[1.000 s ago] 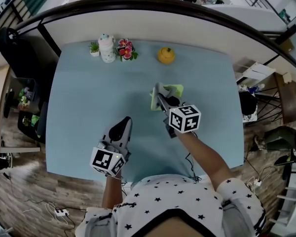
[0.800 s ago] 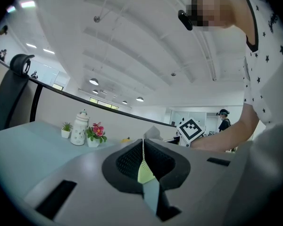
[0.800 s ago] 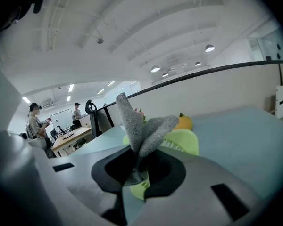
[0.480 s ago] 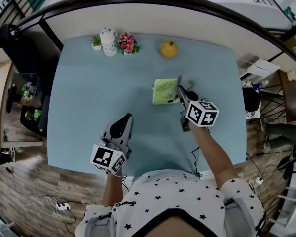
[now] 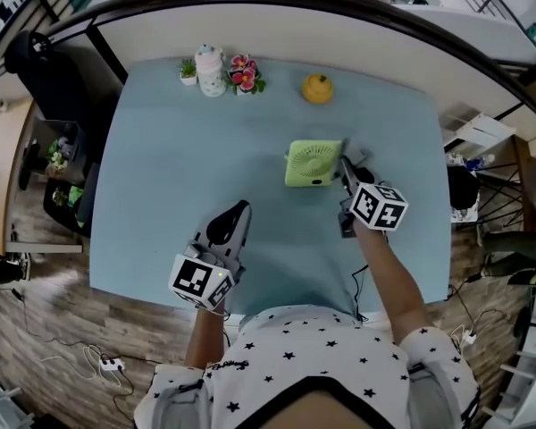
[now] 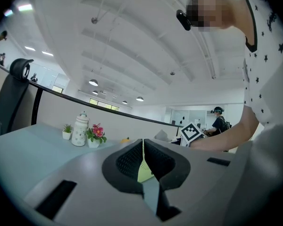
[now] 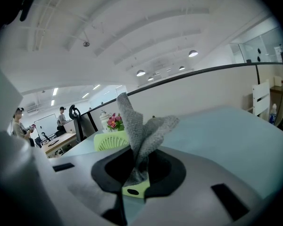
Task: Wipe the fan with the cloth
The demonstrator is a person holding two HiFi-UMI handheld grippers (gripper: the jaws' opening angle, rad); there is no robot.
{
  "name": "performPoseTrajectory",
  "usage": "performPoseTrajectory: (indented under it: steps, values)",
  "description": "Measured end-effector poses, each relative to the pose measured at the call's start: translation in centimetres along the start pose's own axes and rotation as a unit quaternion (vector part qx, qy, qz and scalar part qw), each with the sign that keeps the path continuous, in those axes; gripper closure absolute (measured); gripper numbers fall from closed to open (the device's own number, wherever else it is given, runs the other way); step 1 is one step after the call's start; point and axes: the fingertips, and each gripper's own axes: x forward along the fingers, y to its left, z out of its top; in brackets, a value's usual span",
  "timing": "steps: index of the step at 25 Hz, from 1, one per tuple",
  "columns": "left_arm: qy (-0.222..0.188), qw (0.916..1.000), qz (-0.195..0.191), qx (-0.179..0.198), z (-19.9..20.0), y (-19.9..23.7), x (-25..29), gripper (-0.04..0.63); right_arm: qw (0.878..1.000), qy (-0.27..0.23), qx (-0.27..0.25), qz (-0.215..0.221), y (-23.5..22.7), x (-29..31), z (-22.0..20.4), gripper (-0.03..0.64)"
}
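In the head view a small green fan [image 5: 312,164] lies flat on the light blue table [image 5: 161,186], right of centre. My right gripper [image 5: 347,168] sits just off the fan's right edge, shut on a grey cloth [image 5: 355,159]. From the right gripper view the cloth [image 7: 142,125] sticks up out of the shut jaws, and the fan [image 7: 110,140] lies just beyond to the left. My left gripper [image 5: 236,213] rests shut and empty near the front of the table, apart from the fan. A sliver of the fan [image 6: 143,169] shows past the left gripper [image 6: 142,149].
At the table's far edge stand a small plant [image 5: 188,71], a white bottle [image 5: 212,70], a pot of pink flowers [image 5: 246,74] and a yellow ornament [image 5: 318,88]. A black chair [image 5: 45,65] stands off the table's left side. A cable [image 5: 354,284] hangs at the near edge.
My right gripper with the cloth has gone from over the fan's left part across to its right edge. The fan's face now shows in full. The left gripper has stayed put.
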Motion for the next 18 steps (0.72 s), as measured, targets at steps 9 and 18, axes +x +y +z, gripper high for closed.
performPoseTrajectory:
  steps: [9,18]
  values:
    - [0.0,1.0,0.0,0.003,0.0,-0.1,-0.2,0.563,0.995,-0.03,-0.067,0.065,6.3,0.0,1.9,0.563]
    - [0.002,0.9999,0.011,0.001,-0.3,0.6,-0.9,0.563,0.981,0.028,-0.156,0.115,12.0,2.6,-2.6,0.563]
